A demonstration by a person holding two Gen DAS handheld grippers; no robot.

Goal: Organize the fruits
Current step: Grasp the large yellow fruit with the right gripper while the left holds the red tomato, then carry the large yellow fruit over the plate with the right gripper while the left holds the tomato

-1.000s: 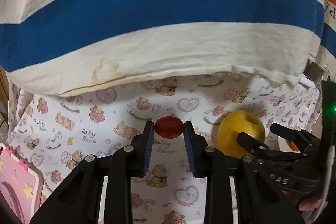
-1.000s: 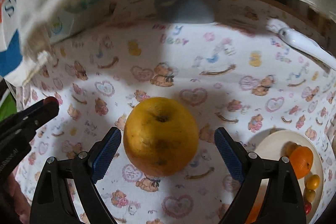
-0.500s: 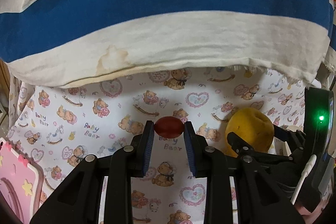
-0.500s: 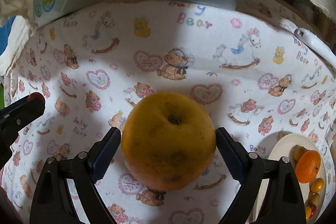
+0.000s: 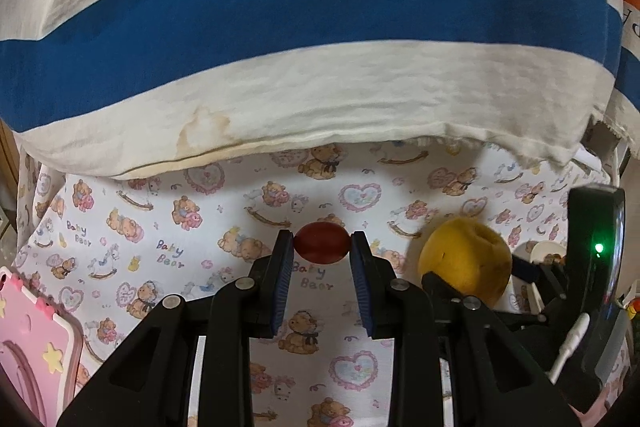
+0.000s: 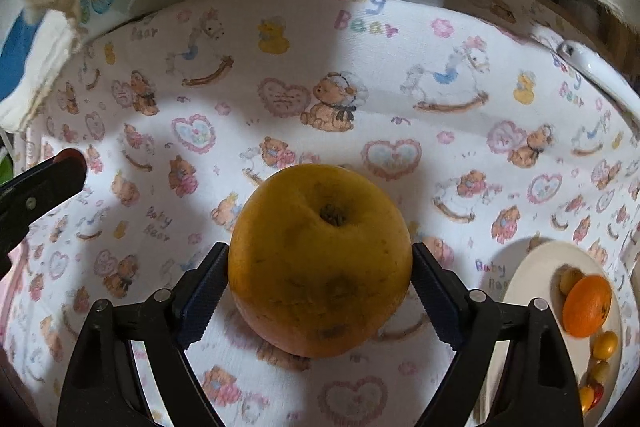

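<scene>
My left gripper [image 5: 321,254] is shut on a small red oval fruit [image 5: 321,247], held above the patterned cloth. My right gripper [image 6: 320,267] is shut on a large yellow apple [image 6: 320,259], its pads pressed against both sides. The apple also shows in the left wrist view [image 5: 466,263], to the right of the red fruit. A cream plate [image 6: 528,267] at the lower right holds an orange [image 6: 587,305] and several small yellow and red fruits [image 6: 604,345]. The tip of the left gripper shows at the left edge of the right wrist view [image 6: 60,171].
A white cloth printed with bears and hearts [image 6: 320,87] covers the surface. A blue and cream striped cushion [image 5: 300,27] overhangs the far side. A pink board [image 5: 32,355] lies at the lower left. A white spoon-like handle [image 6: 592,67] lies at the far right.
My right gripper has closed from wide open onto the yellow apple and lifted it. My left gripper still holds the red fruit and has barely moved.
</scene>
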